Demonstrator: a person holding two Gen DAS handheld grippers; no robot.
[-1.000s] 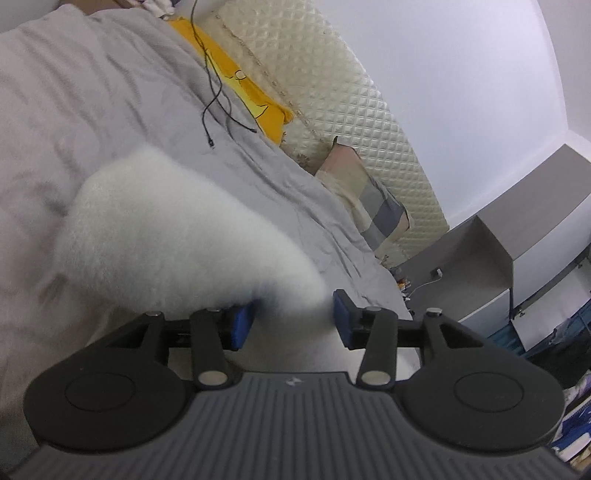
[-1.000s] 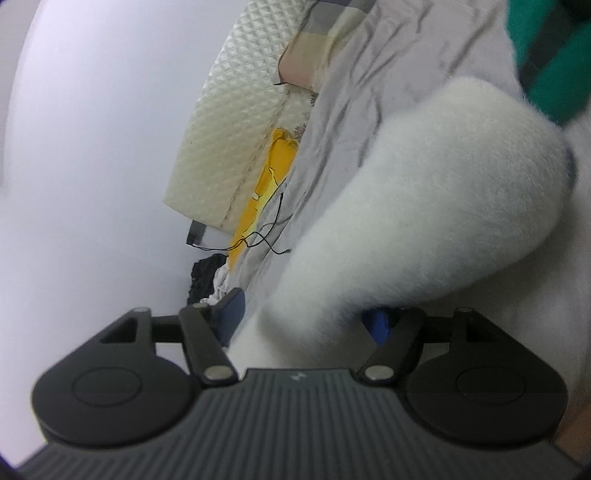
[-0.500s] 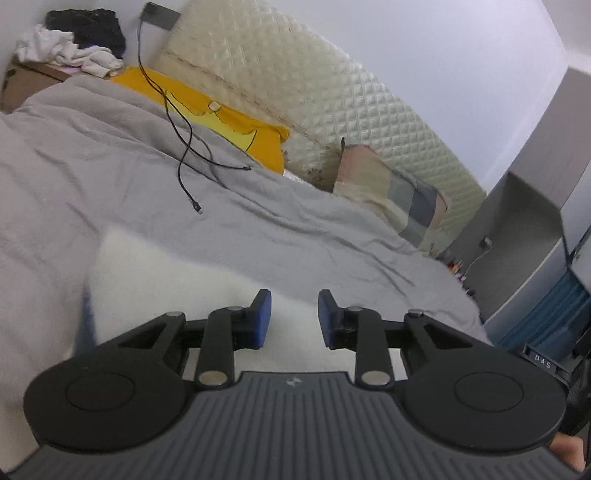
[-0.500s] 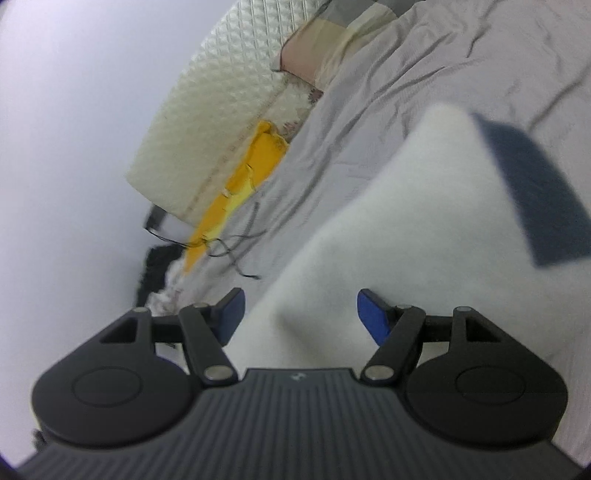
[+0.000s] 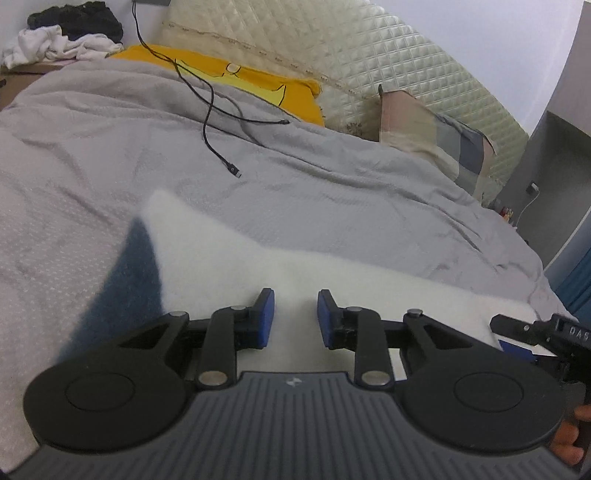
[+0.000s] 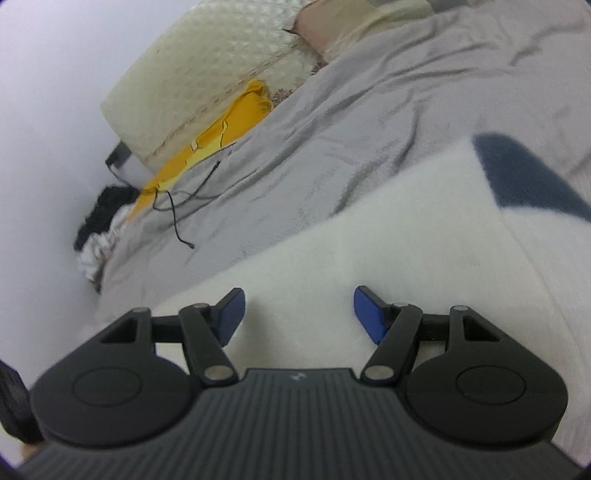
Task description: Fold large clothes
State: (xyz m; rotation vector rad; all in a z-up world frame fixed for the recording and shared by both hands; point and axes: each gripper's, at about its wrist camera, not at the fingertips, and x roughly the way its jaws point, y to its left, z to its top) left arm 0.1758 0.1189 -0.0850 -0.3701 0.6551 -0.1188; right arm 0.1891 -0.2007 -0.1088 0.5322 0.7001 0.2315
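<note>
A fluffy white garment with a dark blue patch lies flat on the grey bed cover. My left gripper hovers just over its near edge. Its blue pads stand a narrow gap apart with nothing pinched between them, so it is open. In the right wrist view the same white garment spreads under my right gripper, with the blue patch at its far right. The right jaws stand wide and are closing a little, with only the garment's surface below them.
A black cable trails across the cover. A yellow pillow and a plaid pillow lean on the quilted headboard. Clothes are piled at the far left corner. A grey cabinet stands on the right.
The garment, bunched up at both grippers a second ago, now lies spread flat on the bed. Both grippers have rolled and come down low over it. The left jaws have narrowed.
</note>
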